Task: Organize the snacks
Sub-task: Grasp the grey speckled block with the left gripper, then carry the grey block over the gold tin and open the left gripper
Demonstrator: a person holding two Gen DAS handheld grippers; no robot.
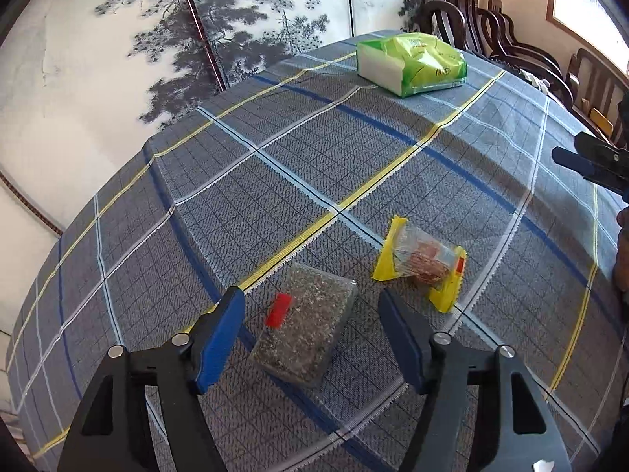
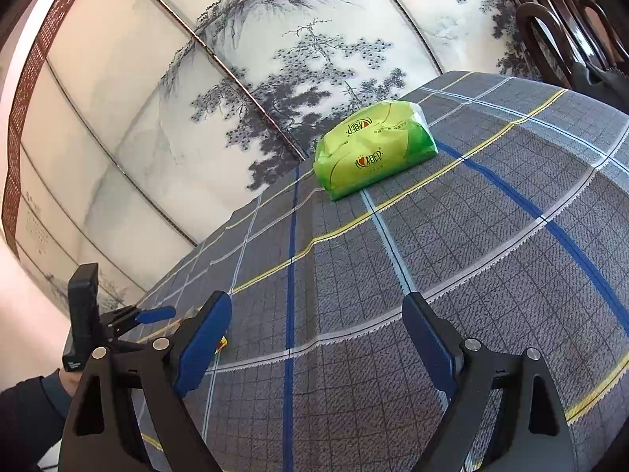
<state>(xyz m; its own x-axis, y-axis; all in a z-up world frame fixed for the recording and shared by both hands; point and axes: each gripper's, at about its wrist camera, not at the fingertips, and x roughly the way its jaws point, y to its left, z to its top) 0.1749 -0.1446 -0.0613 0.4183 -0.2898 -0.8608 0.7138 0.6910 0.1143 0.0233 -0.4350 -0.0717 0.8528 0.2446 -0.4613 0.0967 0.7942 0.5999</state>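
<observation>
So the left gripper (image 1: 310, 338) was spread wide with nothing in it, hovering low over the table (image 1: 491, 145), its blue pads (image 1: 220, 338) either side of a clear-wrapped seed bar (image 1: 304, 334) with a red label, though not touching it as far as the view showed. That bar lay near the table's close edge, at an angle to the fingers. Just beyond it and to the right, apart from it, sat a yellow-ended snack packet (image 1: 422, 263) with something brownish inside. The right gripper (image 2: 316, 346) was also fully open and empty, out over bare checked cloth, nowhere near either snack. Way off toward the far edge was a green tissue pack (image 2: 373, 149), then the painted screen (image 2: 188, 90) and some dark chairs (image 1: 507, 31) behind. Looked like the person was about to pinch the seed bar. Risk here seemed pretty obvious: since the bar sat skewed between the pads, closing on it could catch a corner and spin it out, or skid it along the cloth into the yellow packet. The wrapper looked slick too, so a shallow grip might let it slip on the lift. Pressing too low could also snag the tablecloth and drag everything.
</observation>
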